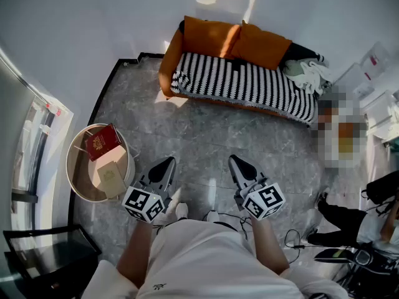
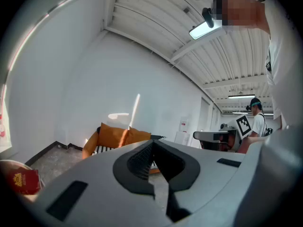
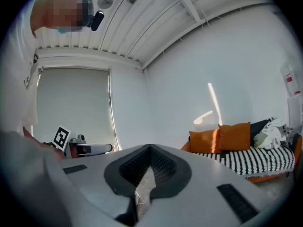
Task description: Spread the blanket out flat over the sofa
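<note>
Against the far wall stands the orange sofa (image 1: 171, 58) with two orange cushions (image 1: 237, 39). A black-and-white striped blanket (image 1: 249, 83) lies spread over its seat, and a crumpled pale cloth (image 1: 308, 73) sits at its right end. My left gripper (image 1: 167, 162) and right gripper (image 1: 235, 161) are held side by side close to my body, well short of the sofa, both shut and empty. In the left gripper view the sofa (image 2: 113, 137) shows beyond the closed jaws. The striped blanket (image 3: 258, 159) shows at the right of the right gripper view.
A round tray table (image 1: 78, 179) at my left carries a red book (image 1: 101, 142) and a cream box (image 1: 112, 170). A dark glass table (image 1: 43, 254) is at the lower left. Another person (image 1: 358, 220) sits at the lower right by cables (image 1: 293, 237). White boxes (image 1: 374, 73) stand right of the sofa.
</note>
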### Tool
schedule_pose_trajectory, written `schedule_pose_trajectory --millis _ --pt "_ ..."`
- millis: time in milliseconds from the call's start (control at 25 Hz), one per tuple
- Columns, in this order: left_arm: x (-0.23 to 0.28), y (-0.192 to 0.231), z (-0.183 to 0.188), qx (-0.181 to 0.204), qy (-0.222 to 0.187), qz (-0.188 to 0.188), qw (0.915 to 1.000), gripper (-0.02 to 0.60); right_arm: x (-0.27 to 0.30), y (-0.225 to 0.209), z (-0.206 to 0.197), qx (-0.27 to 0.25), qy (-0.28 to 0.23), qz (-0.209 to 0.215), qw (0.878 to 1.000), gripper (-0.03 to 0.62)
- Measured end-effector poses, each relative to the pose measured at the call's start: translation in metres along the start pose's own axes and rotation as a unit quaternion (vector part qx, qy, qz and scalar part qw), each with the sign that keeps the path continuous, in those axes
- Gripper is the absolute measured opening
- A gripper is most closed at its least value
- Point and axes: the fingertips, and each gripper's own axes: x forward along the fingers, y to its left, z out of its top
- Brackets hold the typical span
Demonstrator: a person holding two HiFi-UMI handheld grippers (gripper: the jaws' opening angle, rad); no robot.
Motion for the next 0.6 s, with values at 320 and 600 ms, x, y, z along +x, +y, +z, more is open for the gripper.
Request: schedule_pose_trajectory --millis 320,600 --pt "-0.012 0.031 0.013 0.019 -0.011 0.022 0.9995 0.017 0.023 0.022 0.007 -0.016 0.001 0.006 1.0 0.023" --pt "-0.025 0.053 0.026 0.021 -0.026 0.028 0.999 0.017 0.038 0.04 0.014 0.005 -0.017 0.017 1.0 0.025"
